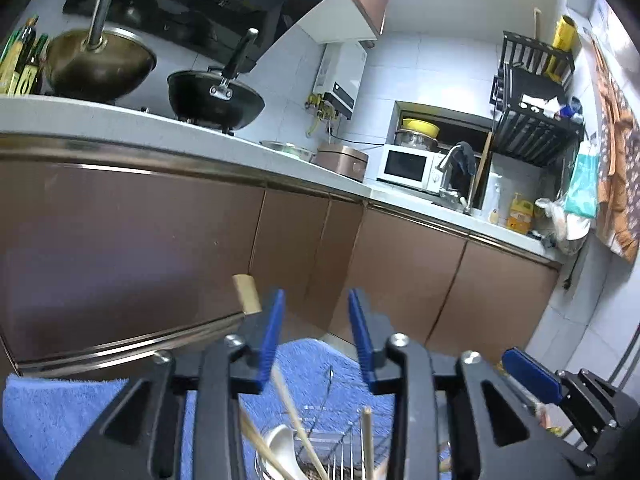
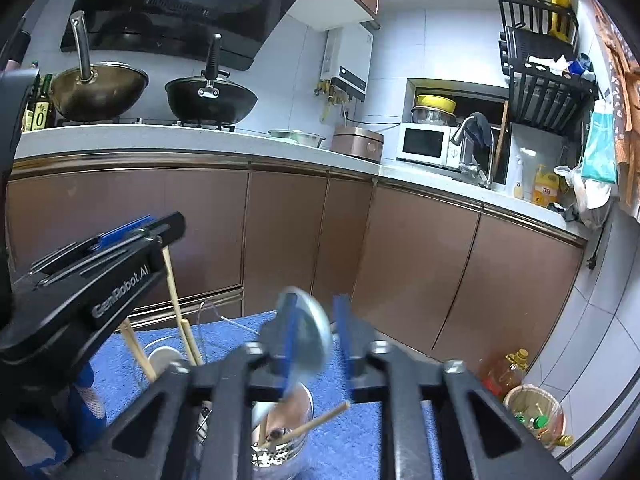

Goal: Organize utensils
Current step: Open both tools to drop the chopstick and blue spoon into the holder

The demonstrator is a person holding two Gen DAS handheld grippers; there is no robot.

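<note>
We had the left gripper open over the utensil holder, while the right gripper clamped a blurry metal spoon.

The only clear lettering is "GenRobot.AI", in pale letters along the black side of the left gripper, which reaches in at the left of the right gripper's view. Far off to the upper left, a dark bottle on the counter has a yellow label with a large "0". Other labels are too small or blurred to read.
</note>
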